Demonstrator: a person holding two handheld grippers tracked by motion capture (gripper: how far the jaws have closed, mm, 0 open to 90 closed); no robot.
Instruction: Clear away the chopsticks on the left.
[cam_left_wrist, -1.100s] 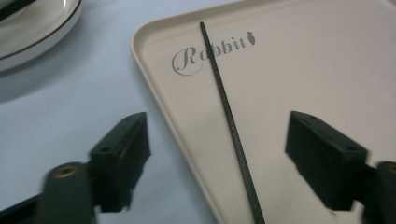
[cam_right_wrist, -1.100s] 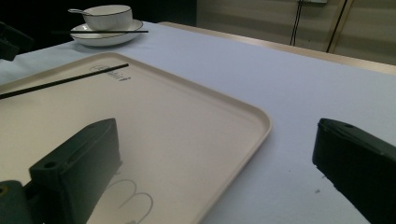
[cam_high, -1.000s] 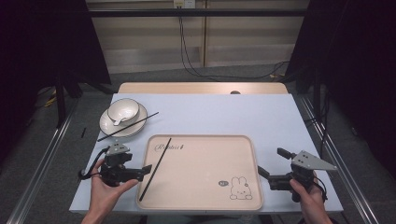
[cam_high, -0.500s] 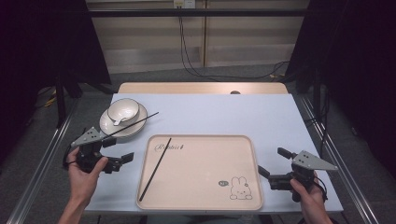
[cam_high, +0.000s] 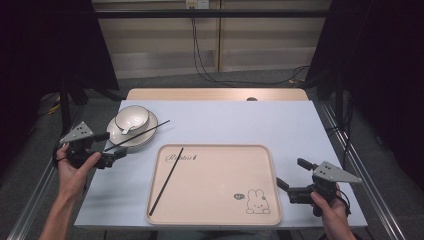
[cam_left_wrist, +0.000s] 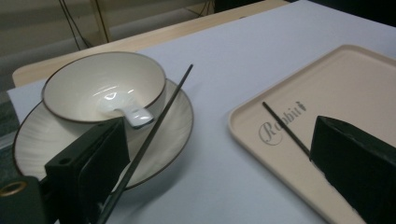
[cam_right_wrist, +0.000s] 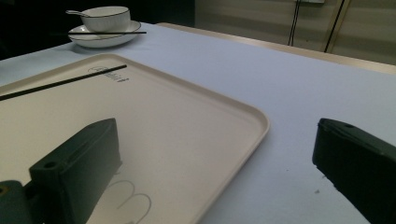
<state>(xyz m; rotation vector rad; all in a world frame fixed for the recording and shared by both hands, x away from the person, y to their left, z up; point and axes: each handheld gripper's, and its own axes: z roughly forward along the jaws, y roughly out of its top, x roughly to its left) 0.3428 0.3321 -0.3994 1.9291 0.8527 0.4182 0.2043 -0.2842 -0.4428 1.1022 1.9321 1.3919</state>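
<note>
My left gripper (cam_high: 111, 156) gapes wide just beside the plate (cam_left_wrist: 180, 126), jaws straddling the chopstick (cam_left_wrist: 149, 140) lying across its rim. The right gripper (cam_high: 292, 181), wide too, idles well apart. Closing off-centre could probably flick the chopstick off the plate.

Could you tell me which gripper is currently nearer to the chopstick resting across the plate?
The left gripper: its open jaws are right at the chopstick's near end. The right gripper sits beyond the tray's opposite corner.
</note>
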